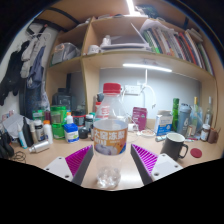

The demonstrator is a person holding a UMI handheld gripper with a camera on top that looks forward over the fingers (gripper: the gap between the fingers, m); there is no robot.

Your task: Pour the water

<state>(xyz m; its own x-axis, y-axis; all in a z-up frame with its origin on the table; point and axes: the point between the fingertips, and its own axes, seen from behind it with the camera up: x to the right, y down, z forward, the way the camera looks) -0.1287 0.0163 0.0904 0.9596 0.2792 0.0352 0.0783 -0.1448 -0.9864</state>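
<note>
The tongs [110, 160] are clamping a clear plastic water bottle with a red cap and a printed label [110, 128]; both fingers, each bearing a ribbed magenta pad [79, 160], are pressing against the bottle's lower body from either side. The bottle is standing roughly upright between the fingers, its cap pointing up and away from the tongs. Directly beneath the bottle, low between the fingers, a small clear drinking glass [108, 178] is sitting on the pale wooden surface [190, 165]; whether the bottle's base is touching the glass rim cannot be told.

Just beyond the right finger, a dark mug with a handle [175, 148] is resting on the surface, and a small round red item [197, 153] is lying beside it, further right. Beyond the left finger, a crowd of small bottles and jars [55, 125] is standing along the back of the surface, among them a green container [60, 116]. Further right of the mug, more bottles [200, 125] are standing near the wall.

Well beyond the tongs, above the surface, a wooden shelf unit [110, 55] is carrying a row of books [175, 40] on its right part. A lit strip lamp [145, 68] is glowing under the shelf.
</note>
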